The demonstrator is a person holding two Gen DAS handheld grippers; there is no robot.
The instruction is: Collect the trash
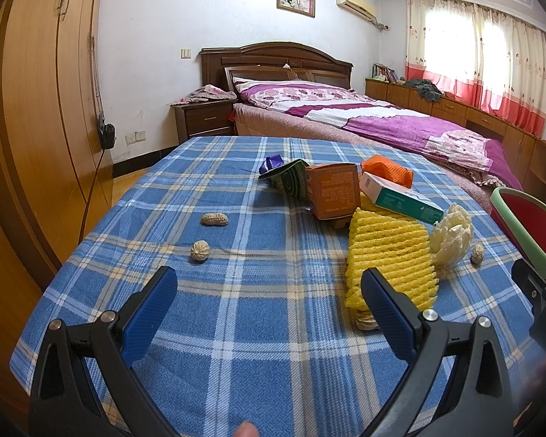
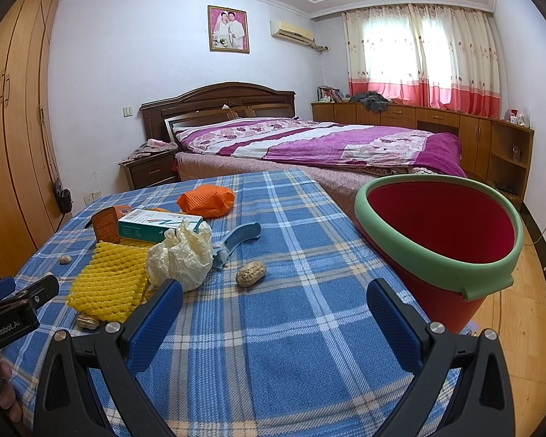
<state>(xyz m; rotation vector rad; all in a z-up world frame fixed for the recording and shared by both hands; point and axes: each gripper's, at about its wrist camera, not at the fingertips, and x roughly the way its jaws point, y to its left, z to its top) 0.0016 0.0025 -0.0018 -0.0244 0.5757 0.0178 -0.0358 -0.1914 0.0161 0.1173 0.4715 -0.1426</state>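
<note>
Apparently nothing is collected yet: both the left hand-held gripper (image 1: 269, 291) and right hand-held gripper (image 2: 275, 304) hover spread and empty, the red bucket (image 2: 491, 266) beside the right one looks bare, and the yellow foam net (image 1: 389, 255), crumpled paper (image 2: 182, 258), cartons and peanuts lie ahead on the tabletop (image 2: 273, 327).

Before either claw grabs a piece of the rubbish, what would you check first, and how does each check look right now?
1. Left claw open and empty: ok, its jaws stand wide apart with nothing between them.
2. Right claw open and empty: ok, the same.
3. Red bucket ready to take trash: ok, it stands upright at the table's edge, and what shows of its inside is empty.
4. Something near the left claw: ok, the yellow foam net lies just ahead by its right finger.
5. Something near the right claw: ok, the crumpled paper and a peanut lie just ahead.
6. Nothing hidden under the pile: cannot tell, the boxes overlap.
</note>
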